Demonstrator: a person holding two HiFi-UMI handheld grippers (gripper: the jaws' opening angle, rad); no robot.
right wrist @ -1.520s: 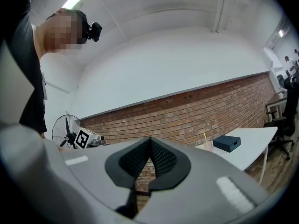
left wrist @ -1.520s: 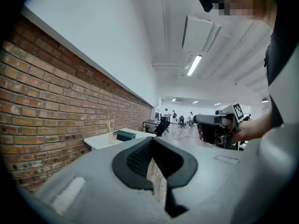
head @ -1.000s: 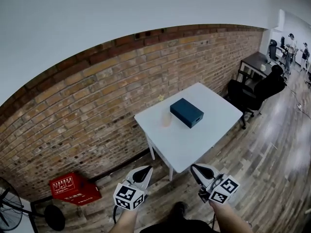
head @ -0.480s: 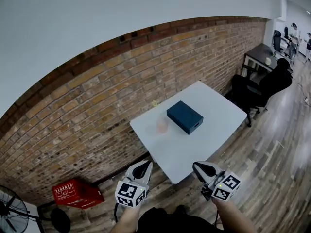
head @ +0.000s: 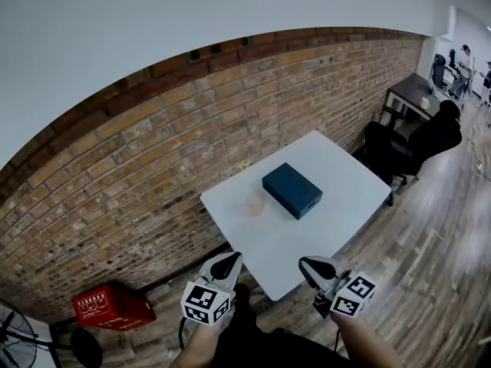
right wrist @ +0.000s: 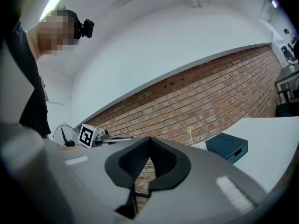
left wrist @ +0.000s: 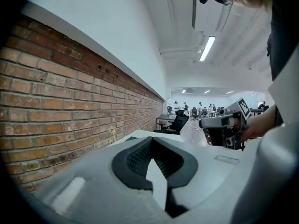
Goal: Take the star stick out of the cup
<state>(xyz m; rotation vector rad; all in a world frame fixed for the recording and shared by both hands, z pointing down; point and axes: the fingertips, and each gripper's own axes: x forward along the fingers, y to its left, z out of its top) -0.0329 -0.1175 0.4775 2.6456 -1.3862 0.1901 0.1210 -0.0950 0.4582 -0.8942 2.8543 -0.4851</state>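
Note:
A translucent cup (head: 255, 203) stands on the white table (head: 337, 205) near its wall-side edge. A thin stick with a pale yellow star (head: 244, 165) rises out of the cup. The star stick (left wrist: 112, 133) shows small against the bricks in the left gripper view, and the star stick (right wrist: 189, 133) shows again in the right gripper view. My left gripper (head: 229, 264) and right gripper (head: 310, 267) hover side by side short of the table's near corner, well away from the cup. Both are shut with nothing in them.
A dark blue box (head: 291, 190) lies on the table right of the cup. A brick wall (head: 153, 152) runs behind. A red crate (head: 107, 307) and a fan (head: 14, 334) sit on the floor at left. Black office chairs (head: 414, 140) stand beyond the table at right.
The view has moved nearer the table, which now sits a little lower and further left in the picture. Both grippers stay shut and keep their spacing.

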